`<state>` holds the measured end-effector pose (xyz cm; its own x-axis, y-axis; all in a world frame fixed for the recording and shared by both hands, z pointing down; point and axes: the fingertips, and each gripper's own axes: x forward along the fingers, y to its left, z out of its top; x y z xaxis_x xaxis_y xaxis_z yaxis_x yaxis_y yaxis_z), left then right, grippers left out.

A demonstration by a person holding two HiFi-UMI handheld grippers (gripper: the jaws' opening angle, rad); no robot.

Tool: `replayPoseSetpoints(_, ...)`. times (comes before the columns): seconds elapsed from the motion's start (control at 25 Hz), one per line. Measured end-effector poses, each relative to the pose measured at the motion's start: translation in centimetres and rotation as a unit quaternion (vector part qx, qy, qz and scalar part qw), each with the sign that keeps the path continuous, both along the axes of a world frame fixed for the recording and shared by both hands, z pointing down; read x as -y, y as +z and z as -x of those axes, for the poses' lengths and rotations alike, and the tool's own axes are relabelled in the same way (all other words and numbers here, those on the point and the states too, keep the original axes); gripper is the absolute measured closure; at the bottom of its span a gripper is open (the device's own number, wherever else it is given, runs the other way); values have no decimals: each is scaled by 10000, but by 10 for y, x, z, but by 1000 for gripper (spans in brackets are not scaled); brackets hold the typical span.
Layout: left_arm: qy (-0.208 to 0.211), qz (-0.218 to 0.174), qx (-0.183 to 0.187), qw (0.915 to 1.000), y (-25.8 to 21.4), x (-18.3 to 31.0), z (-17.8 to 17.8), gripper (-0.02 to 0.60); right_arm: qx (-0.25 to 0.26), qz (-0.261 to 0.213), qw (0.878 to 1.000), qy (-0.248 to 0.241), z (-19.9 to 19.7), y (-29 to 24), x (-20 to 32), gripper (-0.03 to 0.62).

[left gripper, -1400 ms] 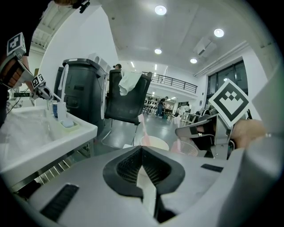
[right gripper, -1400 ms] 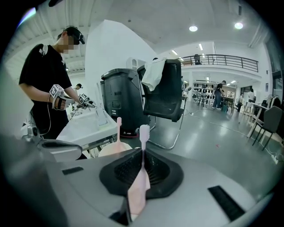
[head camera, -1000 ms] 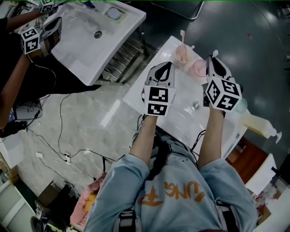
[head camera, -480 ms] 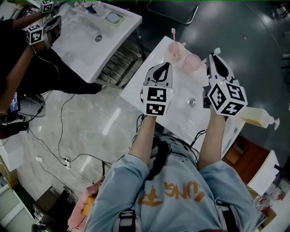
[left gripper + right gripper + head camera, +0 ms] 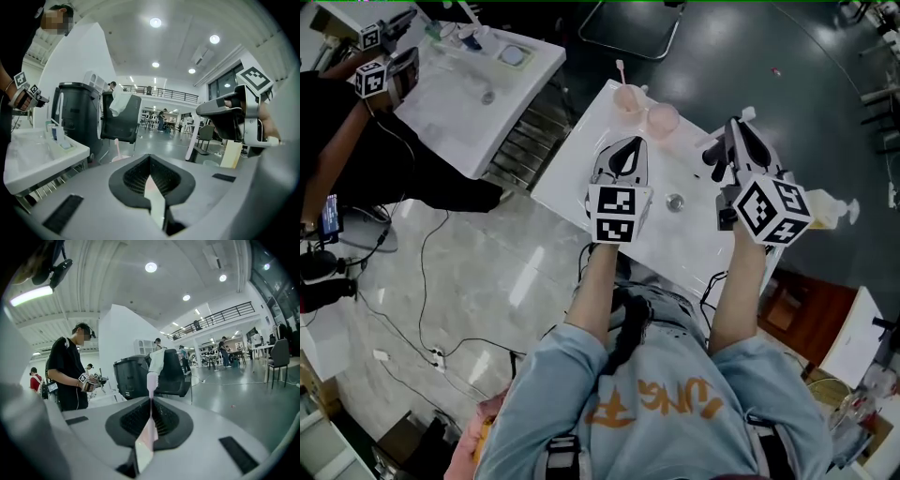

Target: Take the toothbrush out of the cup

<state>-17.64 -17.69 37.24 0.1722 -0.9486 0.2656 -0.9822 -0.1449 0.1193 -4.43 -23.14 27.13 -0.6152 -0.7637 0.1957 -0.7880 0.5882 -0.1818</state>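
Note:
A pink toothbrush (image 5: 620, 71) stands upright in a pink cup (image 5: 627, 99) at the far edge of the white sink table (image 5: 581, 155). A second pink cup (image 5: 662, 119) sits beside it. My left gripper (image 5: 628, 143) is shut and empty, a short way in front of the cups. My right gripper (image 5: 737, 128) is also shut and empty, off to the right of them. The left gripper view shows the toothbrush (image 5: 116, 147) beyond my left gripper (image 5: 150, 158). The right gripper view shows the toothbrush (image 5: 151, 380) straight ahead of my right gripper (image 5: 151, 401).
A round drain (image 5: 675, 201) lies between the grippers. A yellow soap dispenser (image 5: 827, 208) stands at the table's right edge. Another white sink table (image 5: 473, 89) stands at upper left, where a person in black (image 5: 337, 131) holds grippers. A black chair (image 5: 121, 123) is behind the cups.
The table and cups have shifted up and left in the head view. The right gripper now sits farther from the cups. Both grippers stay shut.

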Motion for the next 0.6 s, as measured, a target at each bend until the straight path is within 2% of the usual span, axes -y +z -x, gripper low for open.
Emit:
replayPoseSetpoints(0.32,170,-46,13,9998,-2,-21,-42,574,0,-47,9992,403,-72,-2,-26,557)
replayPoseSetpoints(0.6,537,-70,76,9985,-2,-31,-92,574,14,-24,9964,842,-136,3,-49,557)
